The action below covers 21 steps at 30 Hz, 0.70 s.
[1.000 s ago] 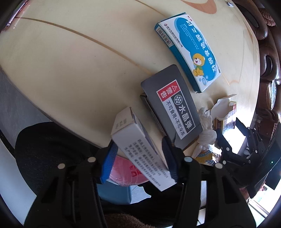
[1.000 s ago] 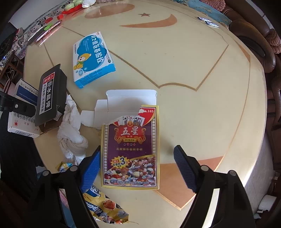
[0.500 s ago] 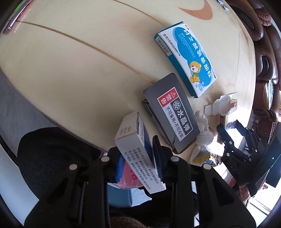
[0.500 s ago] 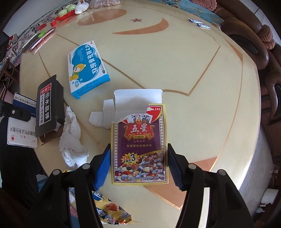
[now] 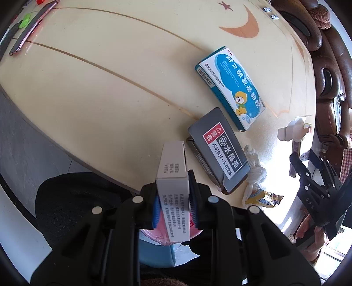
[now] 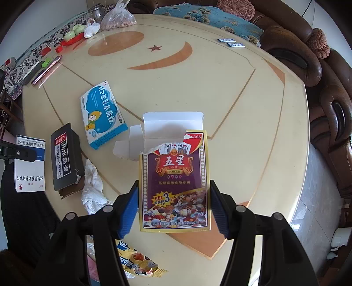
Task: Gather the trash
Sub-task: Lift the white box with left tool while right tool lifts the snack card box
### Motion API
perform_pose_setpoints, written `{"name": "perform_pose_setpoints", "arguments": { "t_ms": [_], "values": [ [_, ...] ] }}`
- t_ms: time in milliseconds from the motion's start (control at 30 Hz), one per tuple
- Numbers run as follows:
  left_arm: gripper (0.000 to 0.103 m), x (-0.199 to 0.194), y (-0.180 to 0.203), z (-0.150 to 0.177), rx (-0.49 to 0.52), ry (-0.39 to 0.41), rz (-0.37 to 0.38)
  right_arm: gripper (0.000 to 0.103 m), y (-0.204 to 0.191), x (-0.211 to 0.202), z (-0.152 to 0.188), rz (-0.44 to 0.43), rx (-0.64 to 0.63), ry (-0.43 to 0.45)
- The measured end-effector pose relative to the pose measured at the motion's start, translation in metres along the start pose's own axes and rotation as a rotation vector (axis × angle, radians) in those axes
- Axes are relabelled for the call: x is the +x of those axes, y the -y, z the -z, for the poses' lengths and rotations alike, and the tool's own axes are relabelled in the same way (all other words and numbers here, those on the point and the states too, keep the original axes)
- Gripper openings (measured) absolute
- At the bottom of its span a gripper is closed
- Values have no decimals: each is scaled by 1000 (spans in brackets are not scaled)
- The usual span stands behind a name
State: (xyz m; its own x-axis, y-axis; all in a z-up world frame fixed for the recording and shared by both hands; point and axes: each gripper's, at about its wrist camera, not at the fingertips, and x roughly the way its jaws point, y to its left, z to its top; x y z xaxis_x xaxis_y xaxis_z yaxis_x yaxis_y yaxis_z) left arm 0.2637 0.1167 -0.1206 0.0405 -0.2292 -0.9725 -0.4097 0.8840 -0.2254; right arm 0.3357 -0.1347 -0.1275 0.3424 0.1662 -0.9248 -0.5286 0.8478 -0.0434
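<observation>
Surface: round cream table (image 6: 220,92) with inlaid orange-brown lines, a crescent, a small star and an oval patch; glossy, strong glare near the rim in the left wrist view. Room: brown leather sofa (image 6: 325,92) curves round the far and right side of the table, carrying a patterned blue cushion; grey tiled floor shows past the right rim. Far left edge of the table holds a clear plastic bag (image 6: 118,18), green and red small items, and a pink phone (image 5: 33,28). Left gripper (image 5: 173,201) is clamped on a white medicine box (image 5: 173,176), blue pads pressed to both long sides; the box sits off the table edge, above a pink-lined bin (image 5: 154,228) seen below the jaws. Right gripper (image 6: 173,211) is closed against a purple poker card box (image 6: 175,182), pads touching both long edges; its torn white flap is open at the far end, and the box lies over the table near the rim. On the table: blue cartoon-bear box (image 6: 102,114), black warning-label box (image 6: 66,157) just beside it, crumpled white tissue (image 6: 92,184) touching the black box, yellow snack wrapper (image 6: 136,261) at the near rim.
</observation>
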Motion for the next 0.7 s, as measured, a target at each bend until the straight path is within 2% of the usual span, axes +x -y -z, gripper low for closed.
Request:
{"name": "perform_pose_setpoints", "arguments": {
  "t_ms": [333,567,700],
  "values": [
    [22,-30,7,4,66,62,-3,59,4,-39,3,35,32,44],
    [22,-58,20,22,187,101,-11,59,0,-82,16,75,59,88],
    [22,-76,28,40,249,153,-12,59,-9,-109,27,94,64,116]
  ]
}}
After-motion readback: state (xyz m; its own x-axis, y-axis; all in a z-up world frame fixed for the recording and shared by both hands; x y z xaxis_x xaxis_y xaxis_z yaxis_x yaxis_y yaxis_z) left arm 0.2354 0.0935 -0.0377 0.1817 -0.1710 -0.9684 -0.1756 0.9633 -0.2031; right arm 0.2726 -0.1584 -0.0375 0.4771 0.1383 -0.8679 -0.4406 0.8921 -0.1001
